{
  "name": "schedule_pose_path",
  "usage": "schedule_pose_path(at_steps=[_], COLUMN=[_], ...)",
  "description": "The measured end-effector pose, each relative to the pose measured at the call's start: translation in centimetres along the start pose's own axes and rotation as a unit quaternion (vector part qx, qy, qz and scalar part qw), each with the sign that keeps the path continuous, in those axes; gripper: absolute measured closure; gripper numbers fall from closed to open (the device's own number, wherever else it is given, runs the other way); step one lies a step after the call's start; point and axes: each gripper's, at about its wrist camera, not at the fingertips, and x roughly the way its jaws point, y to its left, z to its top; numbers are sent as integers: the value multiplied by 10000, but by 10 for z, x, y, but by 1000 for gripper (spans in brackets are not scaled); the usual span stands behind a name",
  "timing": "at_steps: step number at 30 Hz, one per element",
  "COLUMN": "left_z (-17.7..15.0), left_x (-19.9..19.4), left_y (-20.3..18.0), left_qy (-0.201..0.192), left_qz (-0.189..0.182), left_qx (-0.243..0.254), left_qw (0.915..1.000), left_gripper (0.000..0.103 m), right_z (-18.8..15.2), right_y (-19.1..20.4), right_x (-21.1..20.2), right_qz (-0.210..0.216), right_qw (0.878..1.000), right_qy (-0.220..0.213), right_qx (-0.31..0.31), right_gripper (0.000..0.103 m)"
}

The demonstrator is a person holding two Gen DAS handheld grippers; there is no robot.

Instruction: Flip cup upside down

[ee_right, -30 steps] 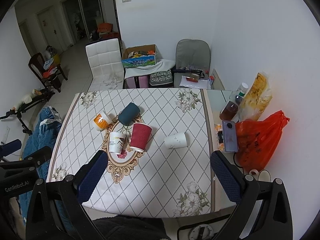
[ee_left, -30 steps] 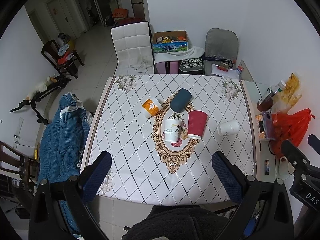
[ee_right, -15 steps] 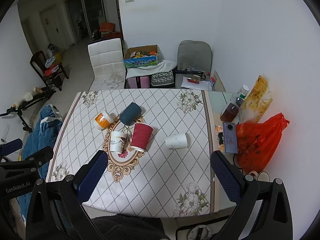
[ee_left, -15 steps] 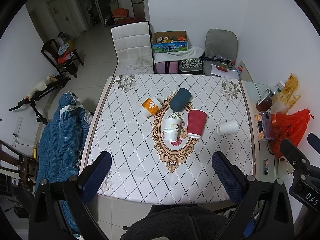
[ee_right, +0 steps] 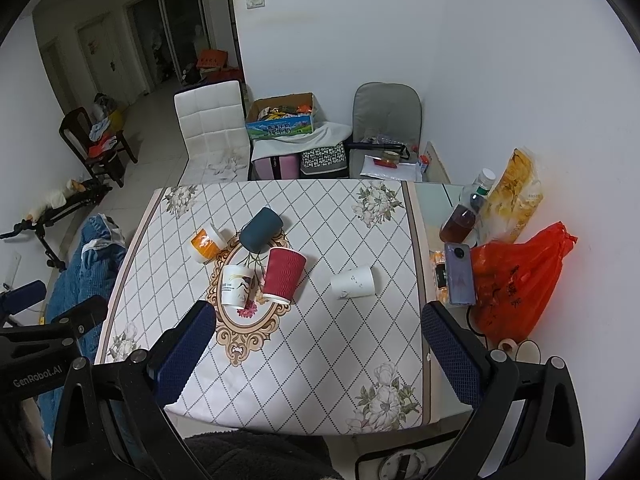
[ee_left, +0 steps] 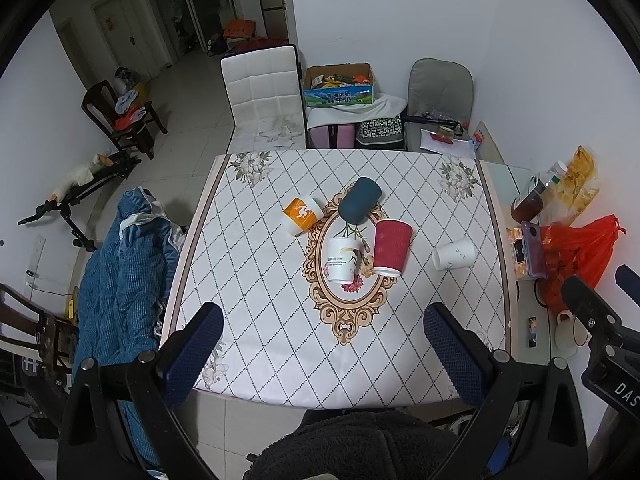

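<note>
Several cups sit on the patterned tablecloth (ee_left: pixel 256 312). A red ribbed cup (ee_left: pixel 391 247) (ee_right: pixel 283 274) and a white printed cup (ee_left: pixel 342 259) (ee_right: pixel 236 285) stand mouth down at the middle. A dark teal cup (ee_left: pixel 359 199) (ee_right: pixel 261 229), an orange-and-white cup (ee_left: pixel 302 214) (ee_right: pixel 206 242) and a plain white cup (ee_left: pixel 453 254) (ee_right: pixel 353 282) lie on their sides. My left gripper (ee_left: pixel 323 354) and right gripper (ee_right: pixel 320 354) are both open and empty, held high above the table's near edge, far from the cups.
At the table's right end are a red plastic bag (ee_right: pixel 520 280), a phone (ee_right: pixel 459 274), a bottle (ee_right: pixel 460 221) and a snack bag (ee_right: pixel 512 196). A white chair (ee_left: pixel 262 92), a cardboard box (ee_left: pixel 339 85) and a grey chair (ee_left: pixel 440 92) stand behind the table. A blue blanket (ee_left: pixel 120 272) lies at the left.
Both grippers have risen and drawn back a little, so the table looks slightly smaller and more of the room shows. The cups have not moved.
</note>
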Motion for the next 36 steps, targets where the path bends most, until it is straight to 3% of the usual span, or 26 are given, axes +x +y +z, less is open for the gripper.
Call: schedule_pose_path(at_steps=[23,30,36], left_z=[-10,-13,-8], left_x=[7,35,77], left_y=[-3,-21,-53], left_qy=[90,234,397], left_qz=[-21,8,168], left_qx=[-23,118,474], left_qw=[10000,9997,9979], left_gripper=[0,0,0], right_z=[-22,-34,-55], right_y=[-9,-29,-64], right_x=[14,48,103], right_qz=[112,-55,-253], right_qw=[9997,9985,9929], right_qy=[81,382,888], right_qx=[178,401,753], right_gripper=[0,0,0])
